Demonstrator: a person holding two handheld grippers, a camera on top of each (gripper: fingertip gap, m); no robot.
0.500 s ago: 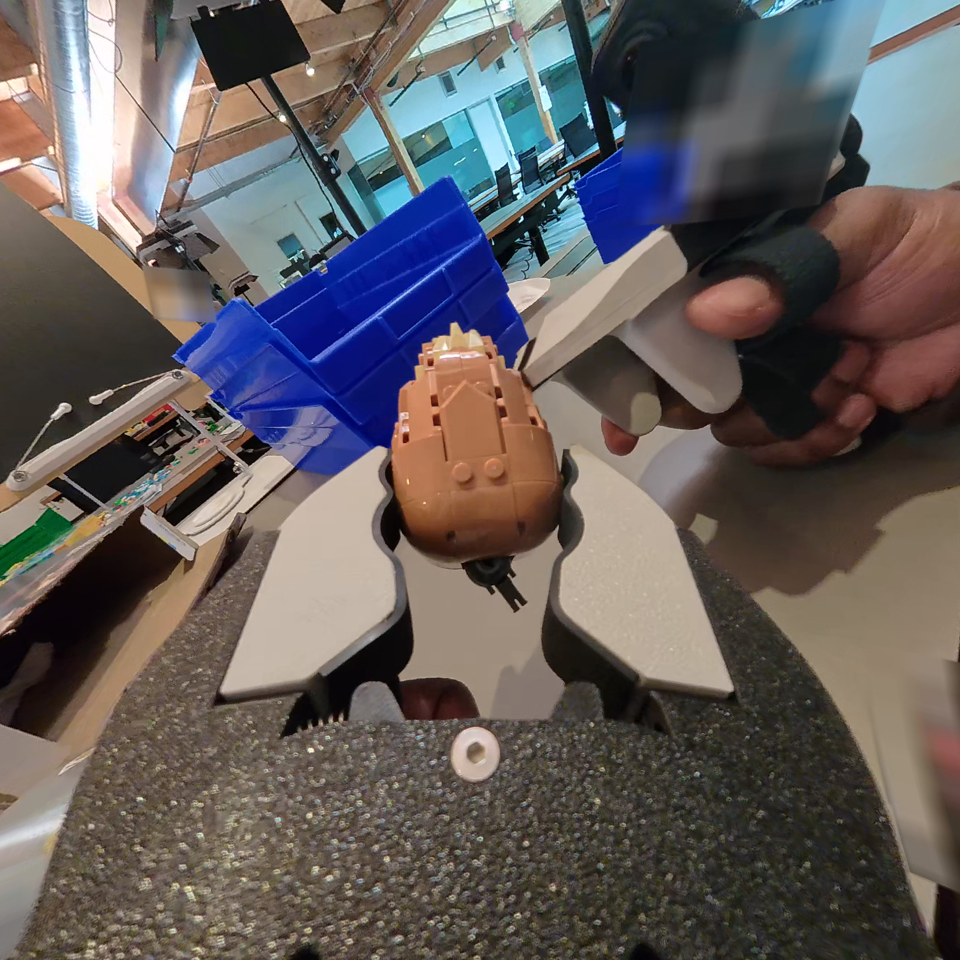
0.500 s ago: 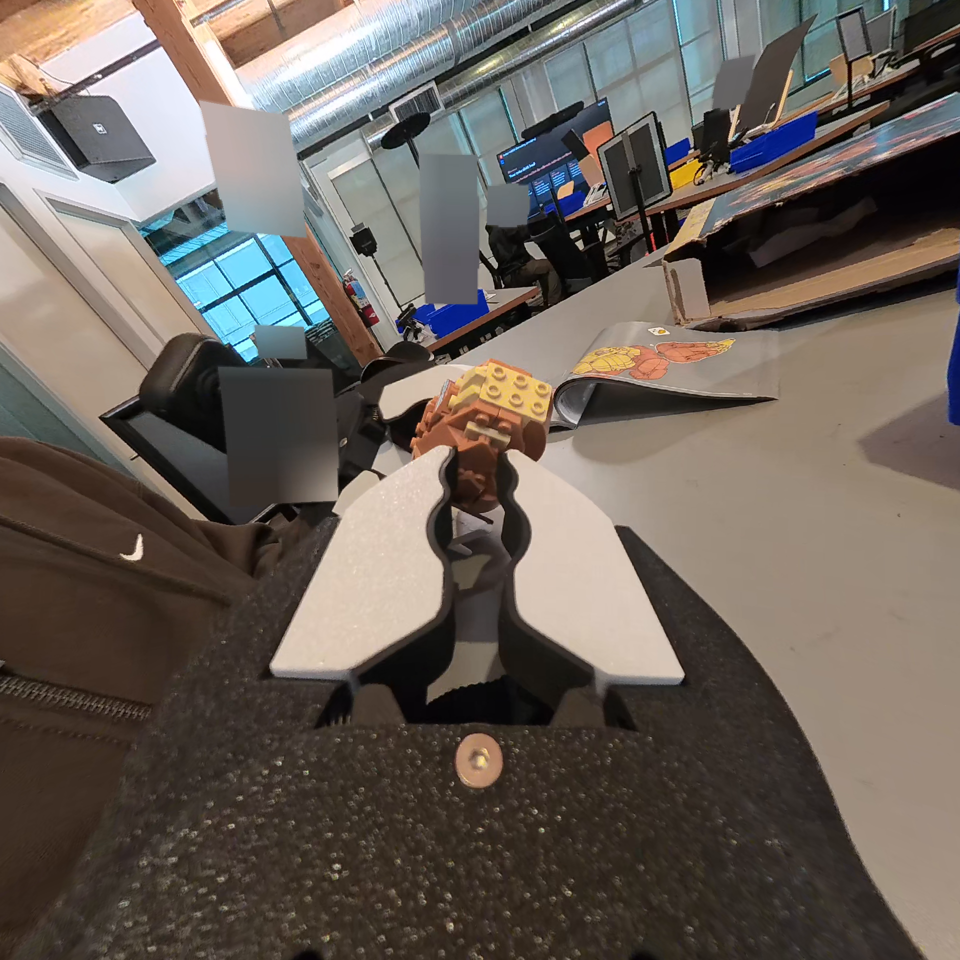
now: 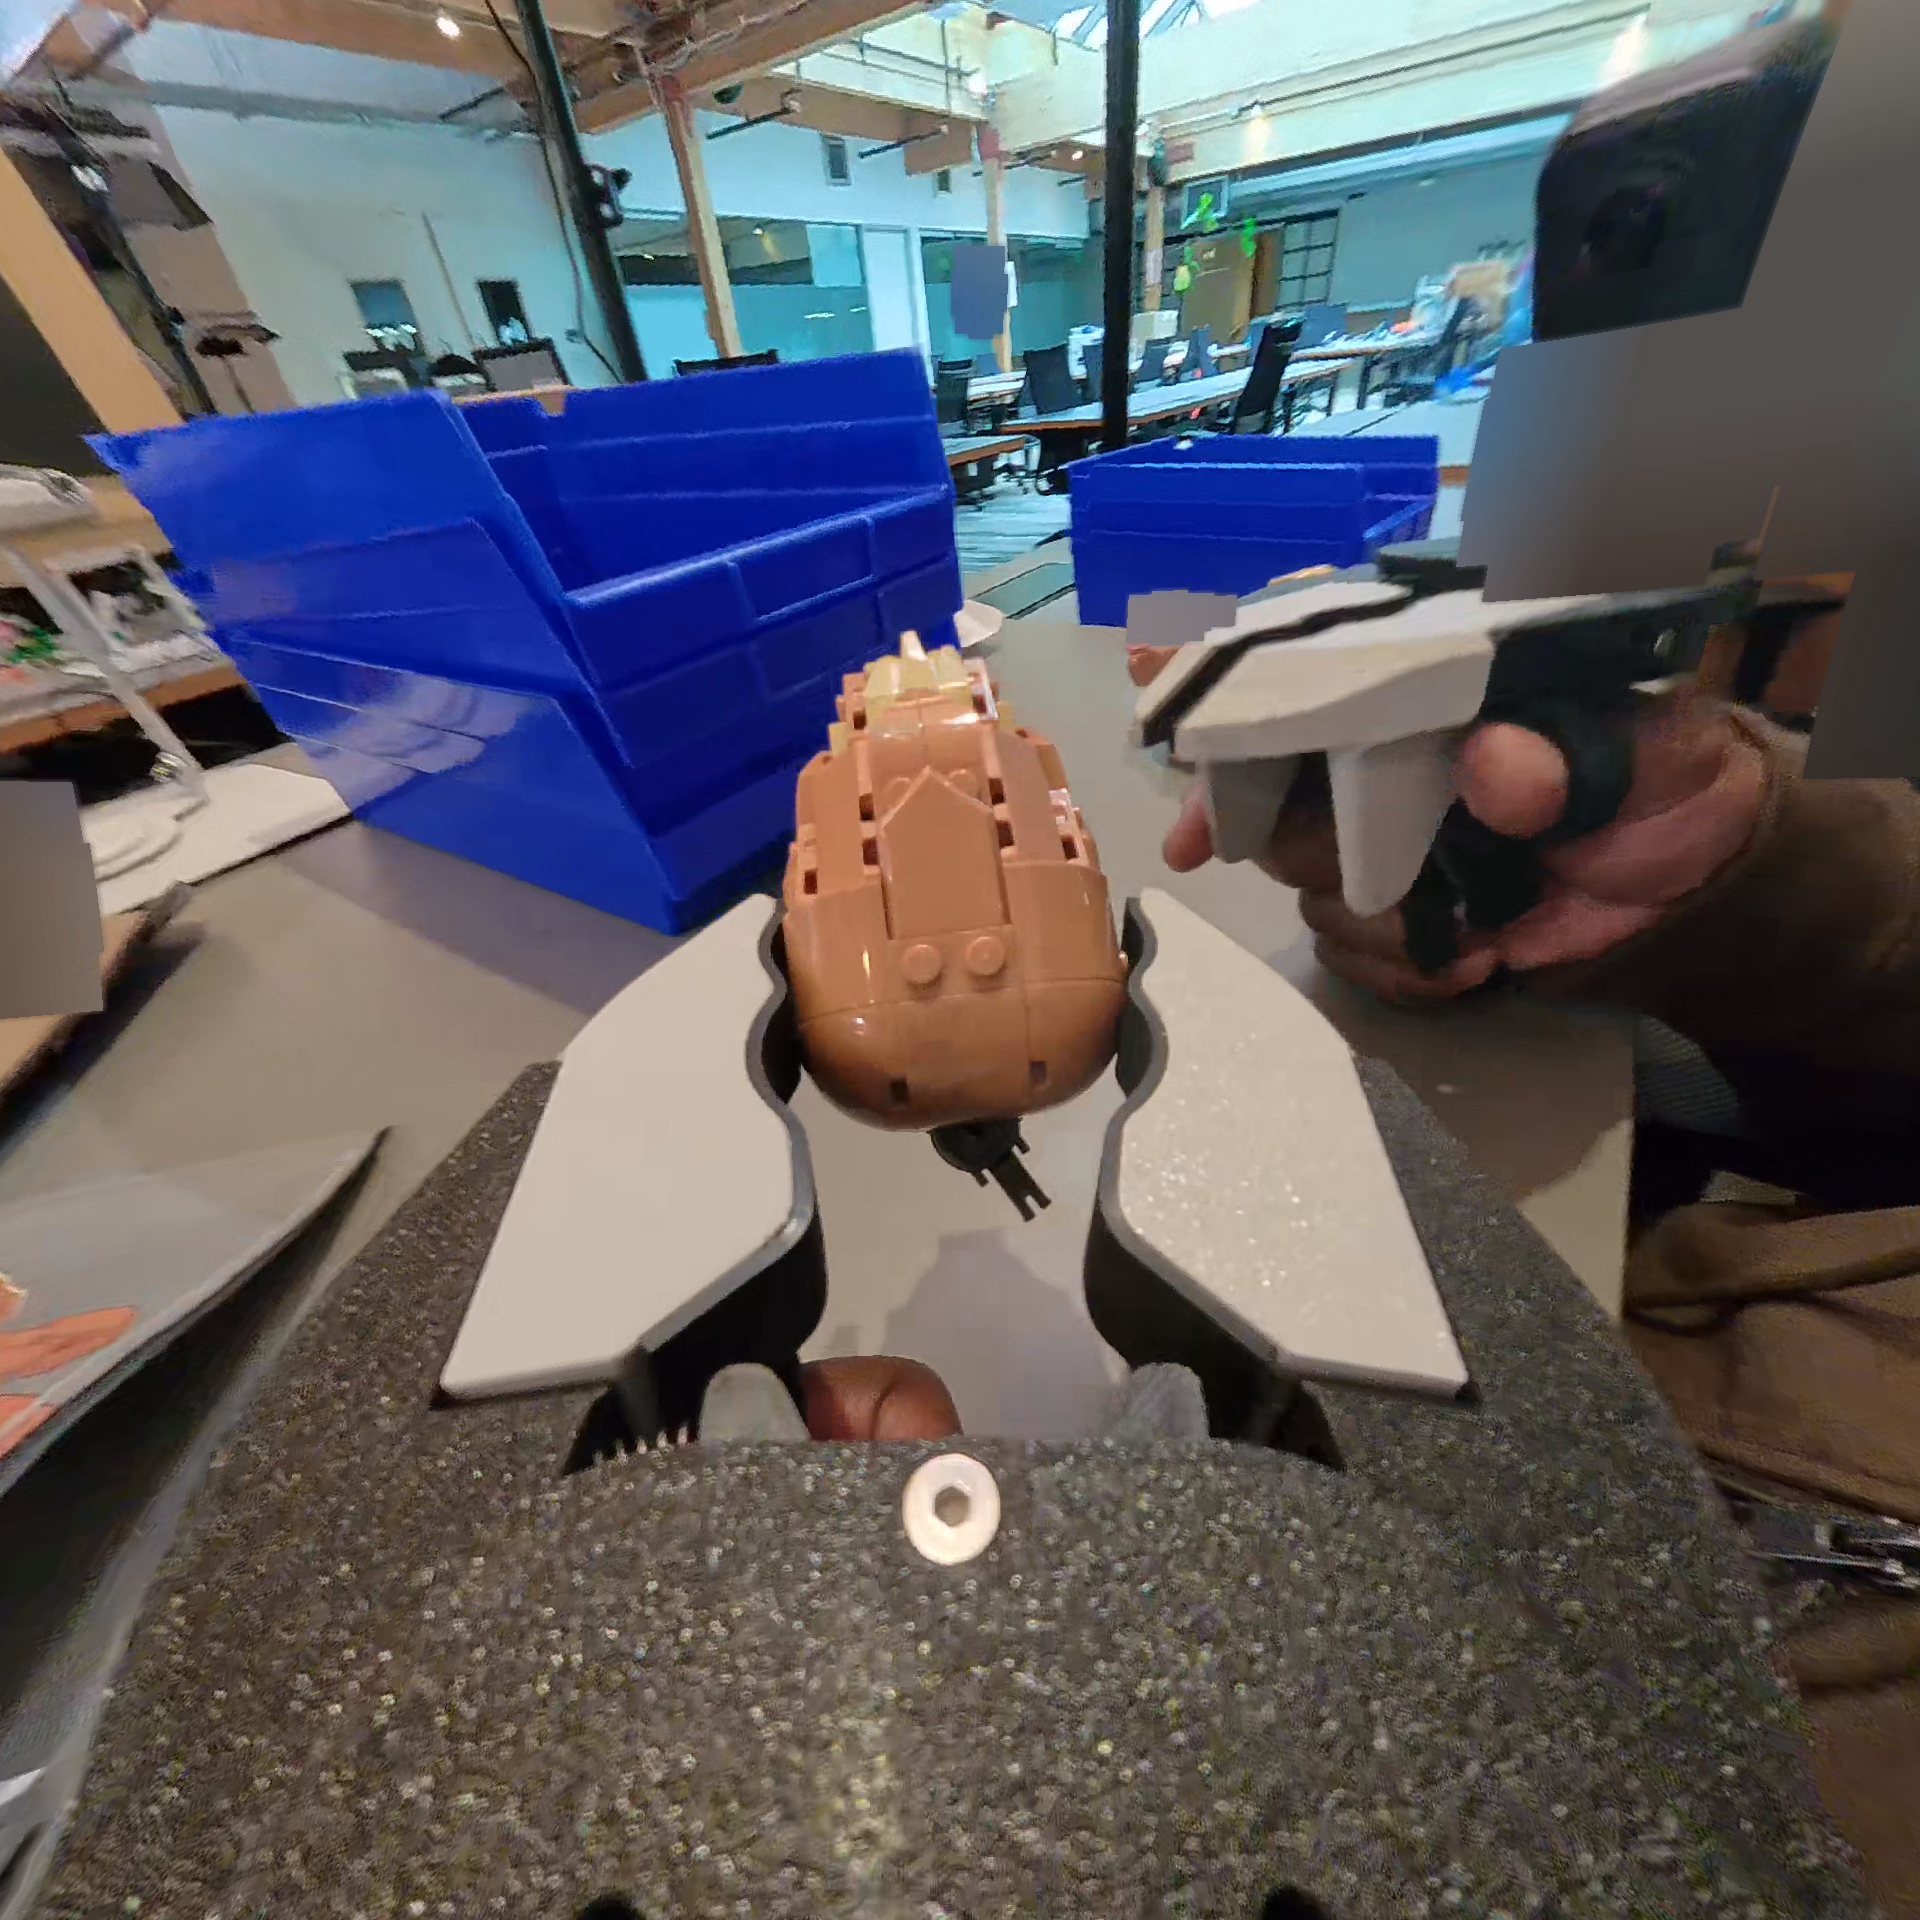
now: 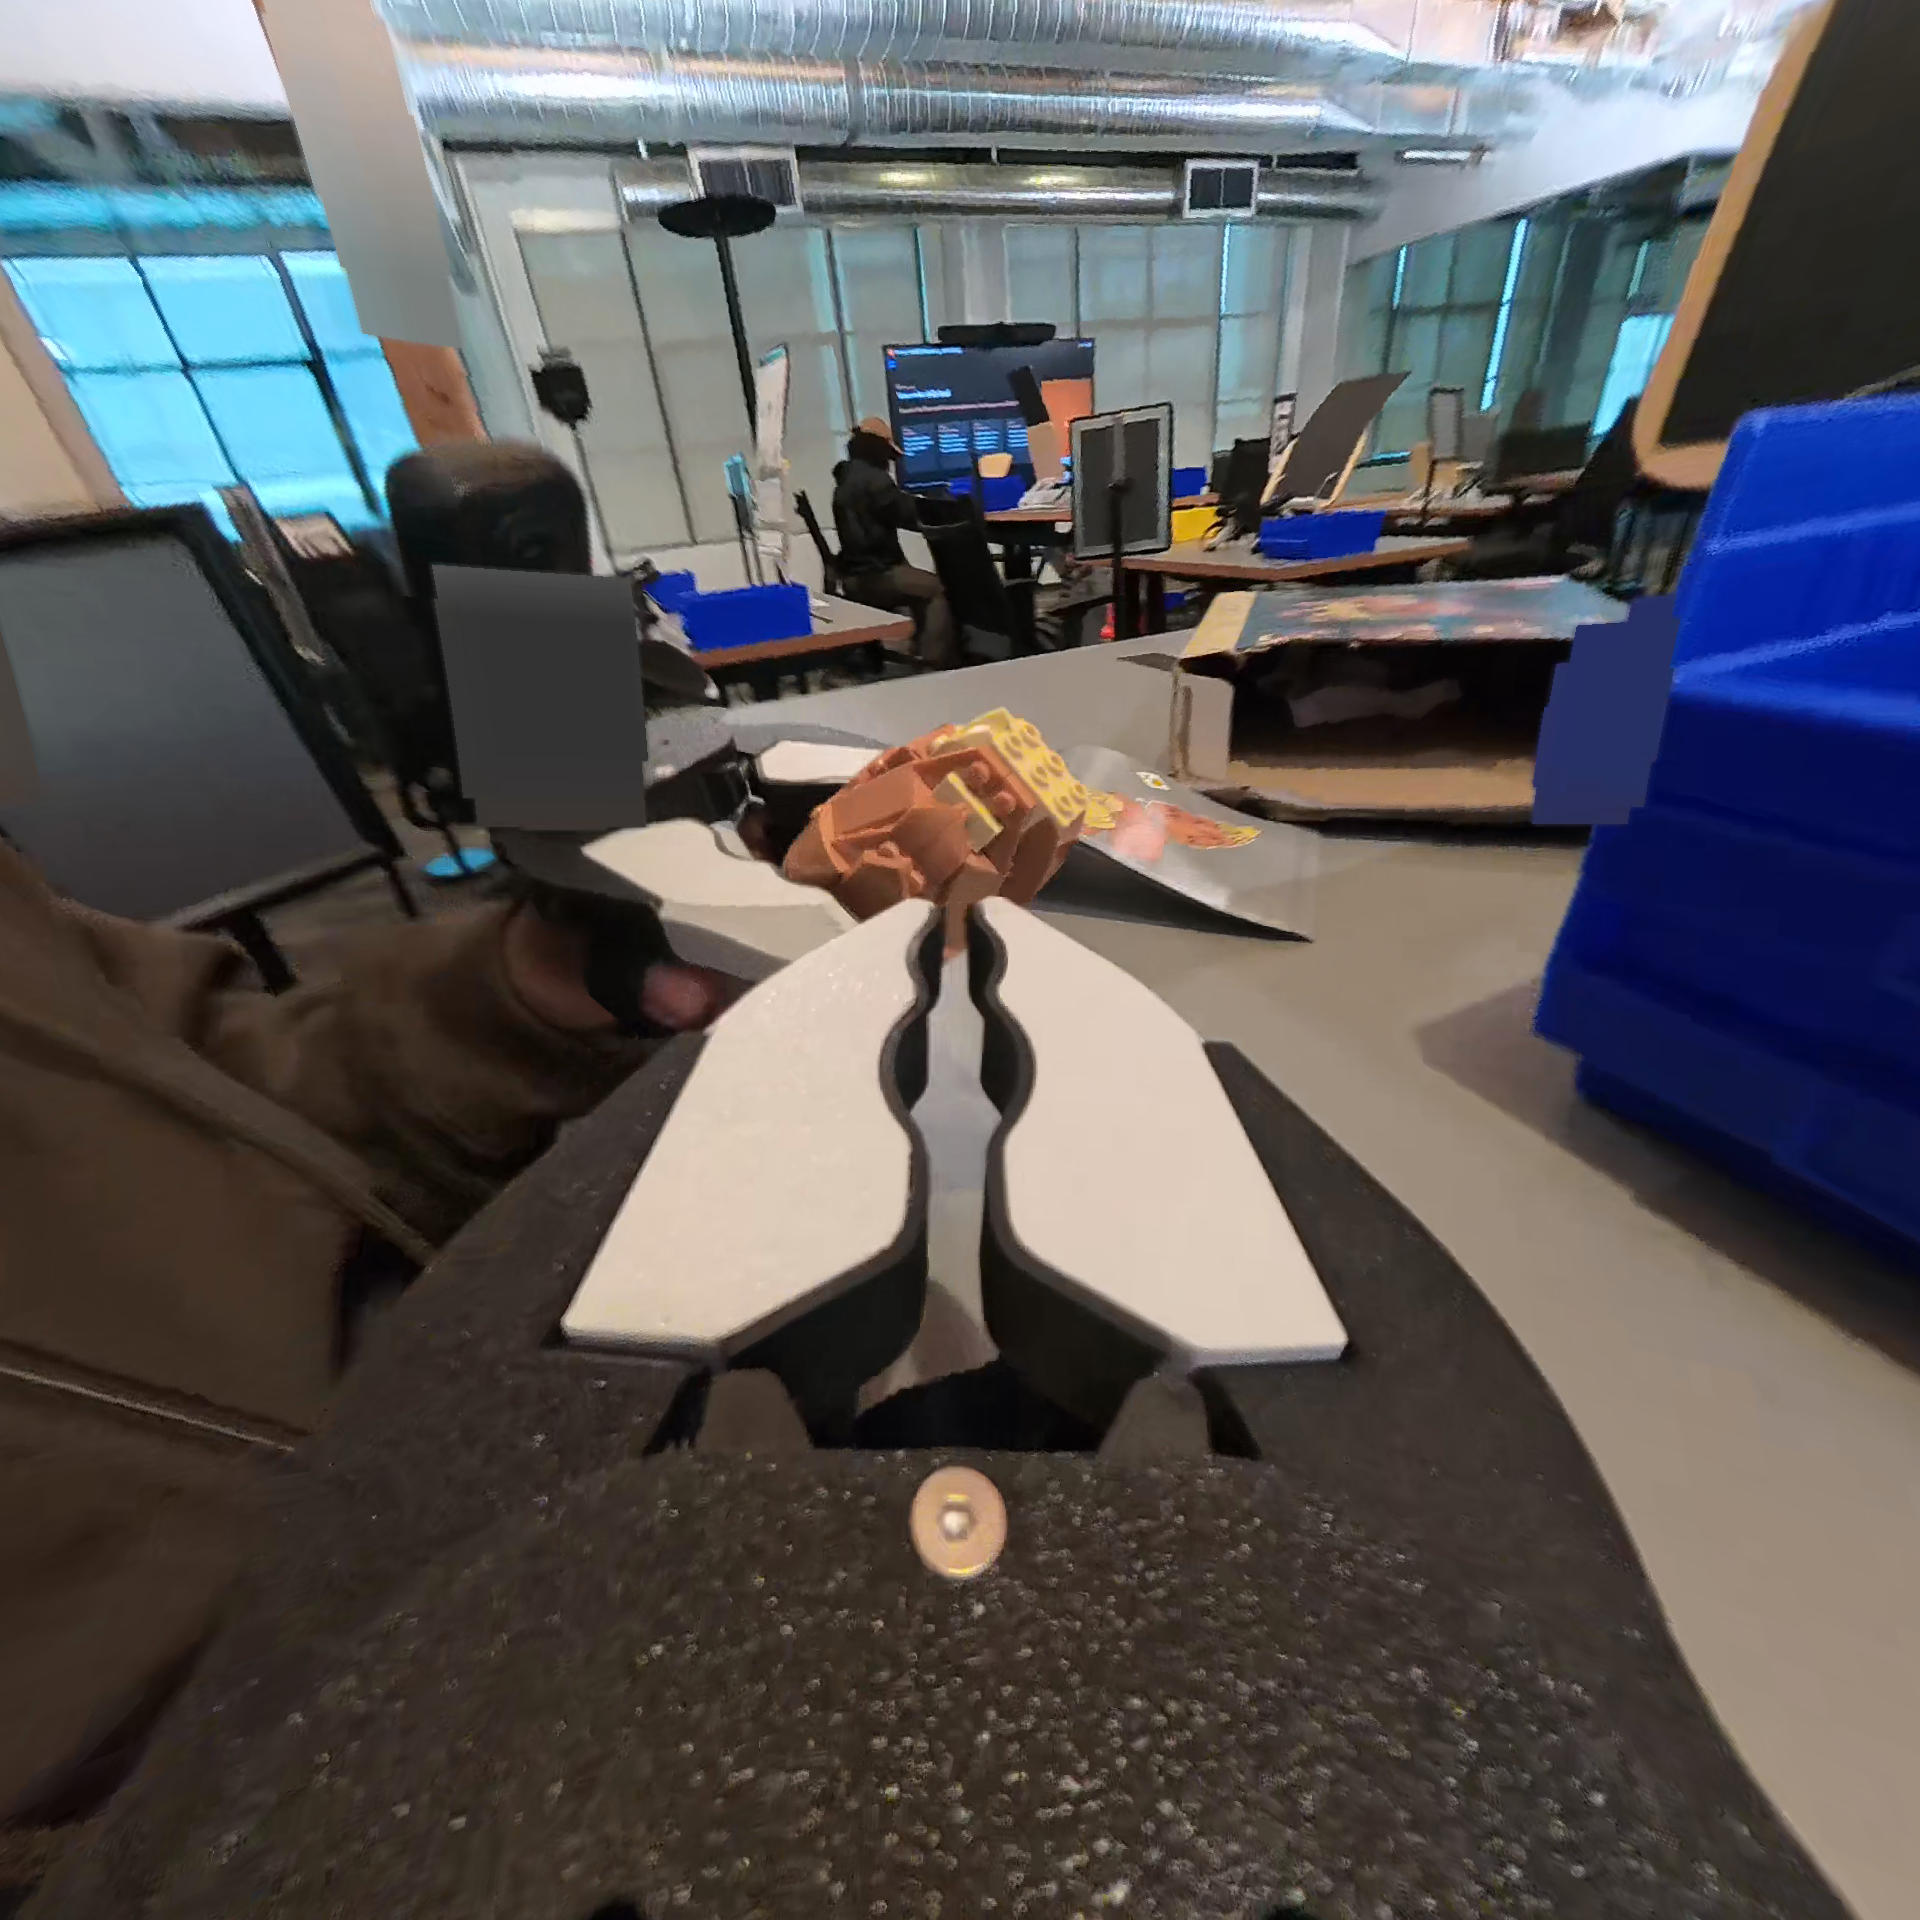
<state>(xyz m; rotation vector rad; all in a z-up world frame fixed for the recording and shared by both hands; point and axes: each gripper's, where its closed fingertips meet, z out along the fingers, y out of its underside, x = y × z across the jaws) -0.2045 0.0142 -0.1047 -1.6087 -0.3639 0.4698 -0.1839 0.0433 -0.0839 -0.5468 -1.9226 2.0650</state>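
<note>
My left gripper [image 3: 951,935] is shut on a tan brick-built model [image 3: 945,935] with a rounded body, cream bricks at its far end and a black pin below. It holds the model above the grey table [image 3: 416,966]. My right gripper [image 4: 953,914] is nearly closed on a small brown piece [image 4: 952,932] at its tips. In the left wrist view a hand holds this gripper [image 3: 1153,717] to the right of the model, a short gap away. In the right wrist view the model [image 4: 925,821] sits just beyond my tips, and its yellow studded plate shows.
Stacked blue bins [image 3: 582,644] stand behind the model, with another blue stack [image 3: 1247,530] farther right; they also show at the right [image 4: 1766,831]. An open cardboard box [image 4: 1382,727] and a booklet [image 4: 1174,862] lie on the table. A person sits at a far desk [image 4: 883,520]. Across from one pair of fingers to the other is roughly 5 centimetres.
My right gripper has come off the model and moved to the right, away from it. My left gripper keeps its hold and has tipped to a more level view.
</note>
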